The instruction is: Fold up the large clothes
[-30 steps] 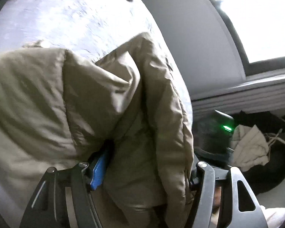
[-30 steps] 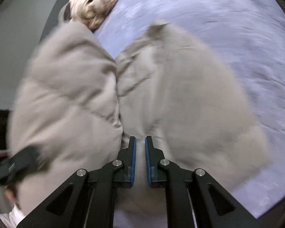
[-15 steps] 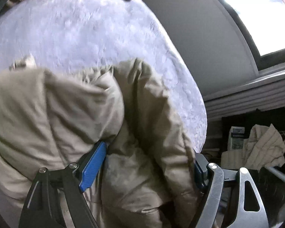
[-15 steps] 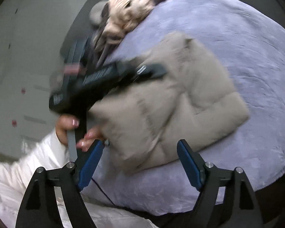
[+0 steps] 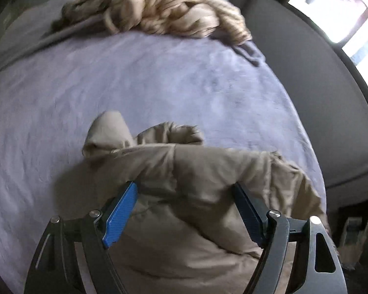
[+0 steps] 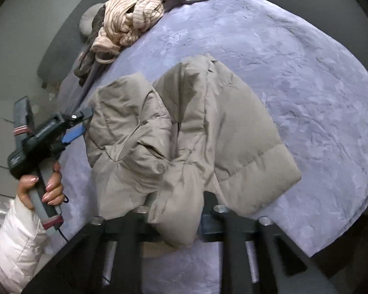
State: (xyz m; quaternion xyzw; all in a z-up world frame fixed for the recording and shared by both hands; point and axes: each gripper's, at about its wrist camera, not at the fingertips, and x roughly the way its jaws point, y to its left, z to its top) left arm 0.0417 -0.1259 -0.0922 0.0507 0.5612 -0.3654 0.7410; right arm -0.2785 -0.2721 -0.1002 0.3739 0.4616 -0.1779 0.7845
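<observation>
A: Where's the jacket?

B: The beige puffer jacket (image 6: 184,132) lies bunched on the lavender bedspread (image 6: 306,78), toward the near edge of the bed. In the right wrist view it's doubled into two padded lobes with a deep crease between them, and a quilted panel sticks out to the right.

A: And the right gripper?

B: The right gripper (image 6: 176,216) sits at the bottom of its own view, under the jacket's near hem. A fold of the fabric hangs down between its fingers and hides the pads. The jaws are closing with that fold between them; I cannot tell whether the pads are pressing on it.

A: The left one?

B: In its own view the left gripper (image 5: 186,196) has its jaws spread wide, and a bulge of the jacket (image 5: 203,171) fills the space between the blue pads (image 5: 120,213). The fabric reaches both pads, though whether they squeeze it isn't clear. From the right wrist view, the same gripper (image 6: 79,122) comes in from the left side, its tips at the jacket's left edge.

A: Who's holding it?

B: A hand (image 6: 44,186) wraps the grey handle, with a white puffy sleeve (image 6: 14,240) below it.

A: Anything else on the bed?

B: A heap of cream striped knitwear (image 6: 132,22) with darker garments at the far corner, well apart from the jacket. It shows in the left wrist view too (image 5: 174,12), blurred.
</observation>
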